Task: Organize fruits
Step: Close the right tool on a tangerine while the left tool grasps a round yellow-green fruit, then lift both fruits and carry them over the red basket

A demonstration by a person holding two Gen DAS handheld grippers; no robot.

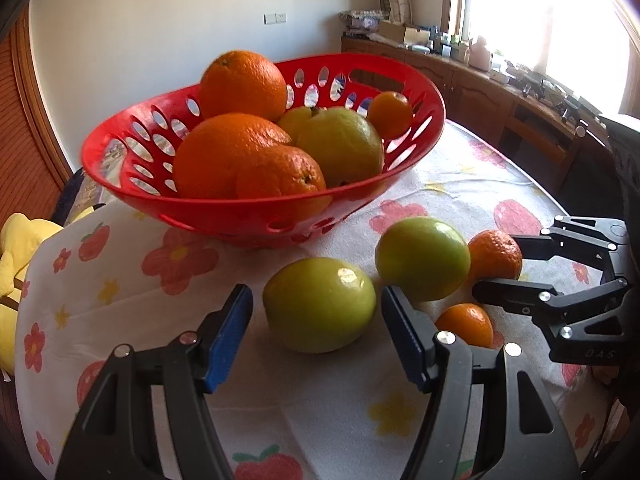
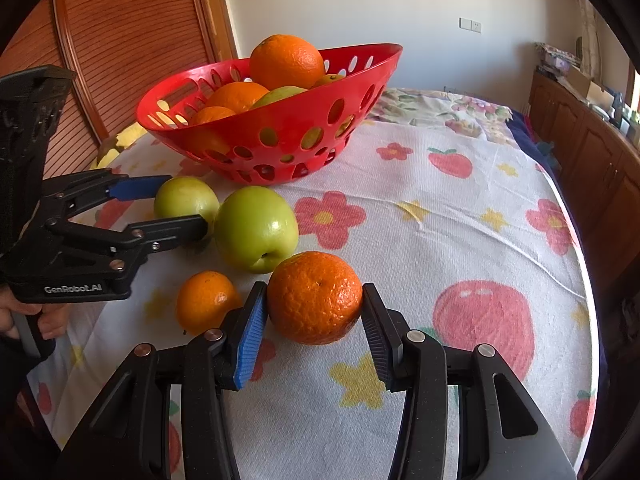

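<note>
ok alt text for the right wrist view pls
The right gripper is closed on a mandarin resting on a floral cloth. To its left lie a smaller mandarin and two green apples, the farther one between the open pads of the left gripper. Behind stands a red basket of fruit.

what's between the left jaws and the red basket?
In the left wrist view, one green apple sits between the open left gripper jaws; beyond it only bare flowered cloth up to the red basket.
</note>
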